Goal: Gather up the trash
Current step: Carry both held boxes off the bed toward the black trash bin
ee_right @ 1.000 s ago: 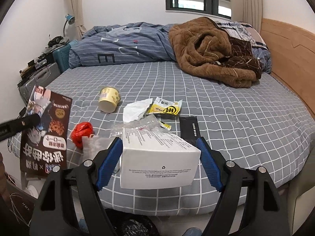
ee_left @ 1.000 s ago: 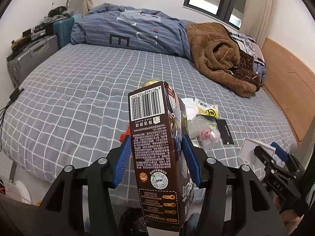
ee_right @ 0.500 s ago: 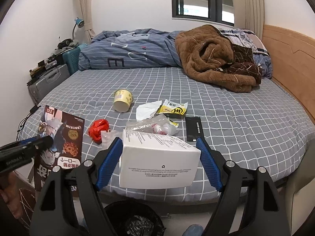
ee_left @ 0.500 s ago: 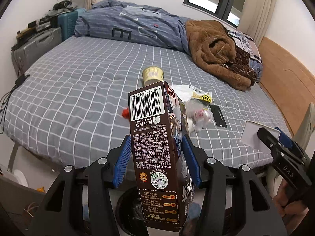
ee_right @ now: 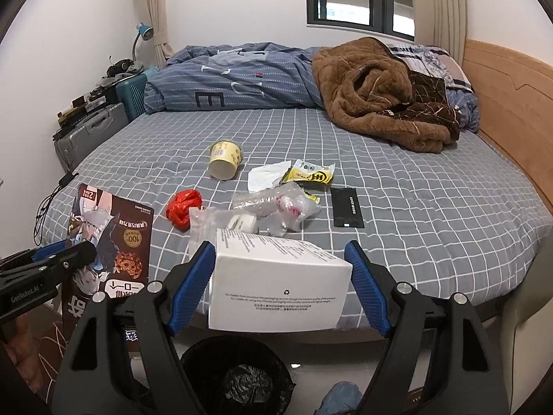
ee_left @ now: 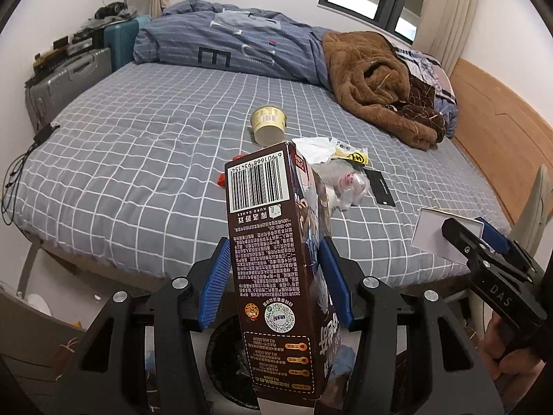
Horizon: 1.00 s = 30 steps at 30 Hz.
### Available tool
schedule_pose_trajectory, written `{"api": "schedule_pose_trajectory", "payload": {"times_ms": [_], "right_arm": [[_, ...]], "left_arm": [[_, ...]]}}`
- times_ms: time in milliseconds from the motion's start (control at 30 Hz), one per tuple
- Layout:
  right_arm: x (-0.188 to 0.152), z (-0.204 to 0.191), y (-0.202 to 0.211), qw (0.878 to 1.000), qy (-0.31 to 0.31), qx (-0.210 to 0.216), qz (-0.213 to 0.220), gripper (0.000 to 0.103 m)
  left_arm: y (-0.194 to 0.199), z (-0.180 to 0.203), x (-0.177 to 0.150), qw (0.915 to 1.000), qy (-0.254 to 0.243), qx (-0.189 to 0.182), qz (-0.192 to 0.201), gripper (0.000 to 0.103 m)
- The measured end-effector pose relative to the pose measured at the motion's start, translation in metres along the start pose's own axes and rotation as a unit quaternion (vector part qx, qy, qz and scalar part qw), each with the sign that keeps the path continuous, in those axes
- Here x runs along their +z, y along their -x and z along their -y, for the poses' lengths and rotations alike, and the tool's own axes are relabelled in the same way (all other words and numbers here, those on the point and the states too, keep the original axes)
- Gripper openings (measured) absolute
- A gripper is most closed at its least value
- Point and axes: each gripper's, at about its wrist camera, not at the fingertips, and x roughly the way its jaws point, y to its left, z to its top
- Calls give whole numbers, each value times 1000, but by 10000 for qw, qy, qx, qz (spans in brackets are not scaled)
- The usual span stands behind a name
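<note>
With the bin (ee_right: 238,377) just below both jaws, the left gripper (ee_left: 276,287) clenches a brown box (ee_left: 273,259) and the right gripper (ee_right: 280,287) a white box (ee_right: 276,294), ready for dropping.

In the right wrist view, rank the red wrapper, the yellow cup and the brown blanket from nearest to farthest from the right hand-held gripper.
1. Red wrapper: left of centre on the bed, nearest the right hand-held gripper.
2. Yellow cup: on its side, mid-bed, beyond the wrapper.
3. Brown blanket: heaped at the far right, by the headboard.
</note>
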Motion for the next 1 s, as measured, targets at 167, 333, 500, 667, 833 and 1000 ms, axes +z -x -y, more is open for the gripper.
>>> {"api": "schedule_pose_trajectory", "payload": {"times_ms": [167,333,500,667,833,1000], "right_arm": [[-7,-1,9,10000,-15,22,-45,74],[-15,-6,16,9999,40,76,-105,74],[-25,-13,21,9997,102,115,-167,74],[-35,-15,21,9994,108,185,-269,74],[-51,-19,14,9988,174,180,-431,74],[-70,-19,0,9976,176,167,-654,74]], "left_arm": [[7,3,-11,10000,-13,-42,-18,51],[13,3,-21,10000,3,-31,10,51],[17,3,-34,10000,-12,19,-18,51],[14,2,-50,9999,-34,-34,-103,51],[4,-1,-69,9997,-55,36,-234,51],[-12,-4,-86,9992,-68,80,-395,51]]}}
